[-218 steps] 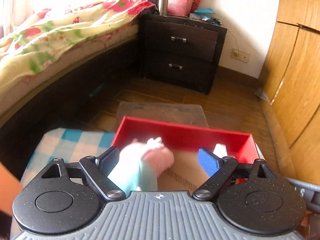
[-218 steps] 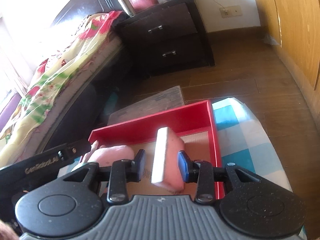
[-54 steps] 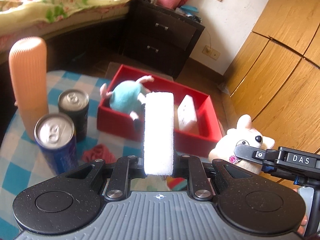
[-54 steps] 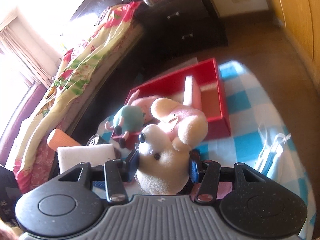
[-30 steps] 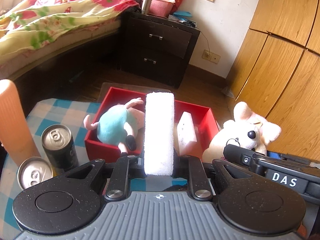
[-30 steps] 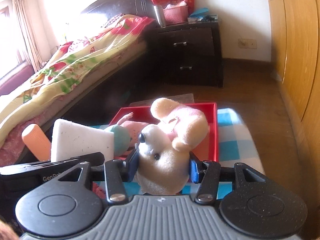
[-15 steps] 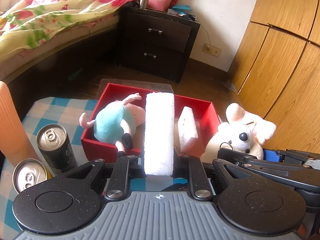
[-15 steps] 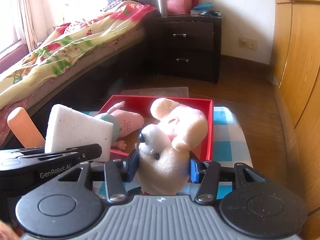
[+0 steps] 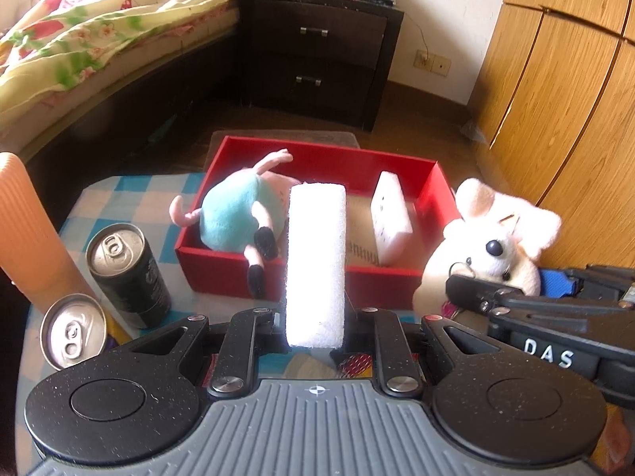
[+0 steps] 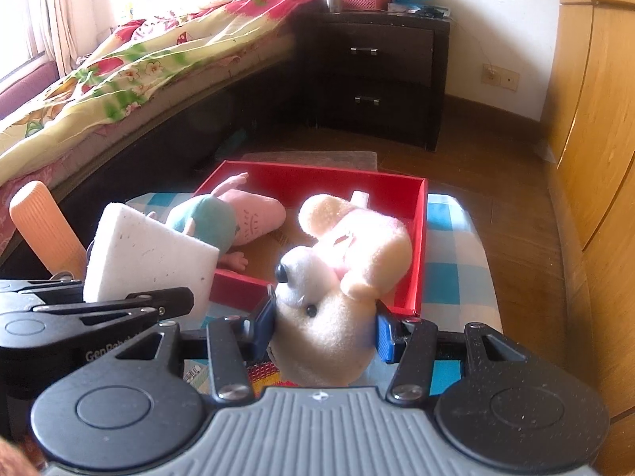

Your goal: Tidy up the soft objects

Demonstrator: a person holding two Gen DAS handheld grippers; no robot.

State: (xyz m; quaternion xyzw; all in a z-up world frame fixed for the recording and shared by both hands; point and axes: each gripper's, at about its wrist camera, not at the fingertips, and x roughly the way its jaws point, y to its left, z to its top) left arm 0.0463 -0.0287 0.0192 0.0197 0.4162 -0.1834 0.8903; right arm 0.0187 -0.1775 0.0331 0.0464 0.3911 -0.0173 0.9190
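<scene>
My left gripper (image 9: pixel 315 327) is shut on a white sponge block (image 9: pixel 316 258), held upright just before the red tray's (image 9: pixel 222 273) near wall. The sponge also shows in the right wrist view (image 10: pixel 147 258). My right gripper (image 10: pixel 323 331) is shut on a cream plush mouse (image 10: pixel 337 277), held at the tray's (image 10: pixel 420 238) near right corner. The mouse shows in the left wrist view (image 9: pixel 492 246). In the tray lie a pink plush pig in a teal dress (image 9: pixel 238 214) and a white-and-pink sponge (image 9: pixel 389 218) standing on edge.
Two drink cans (image 9: pixel 127 273) (image 9: pixel 73 335) and an orange ribbed cylinder (image 9: pixel 27 230) stand left of the tray on the blue checked cloth (image 10: pixel 448 277). A bed (image 9: pixel 99 39), a dark nightstand (image 9: pixel 317 55) and wooden wardrobe doors (image 9: pixel 563 99) surround the table.
Both grippers have moved closer to the red tray, each keeping its hold. The plush mouse now sits nearer the tray's right corner.
</scene>
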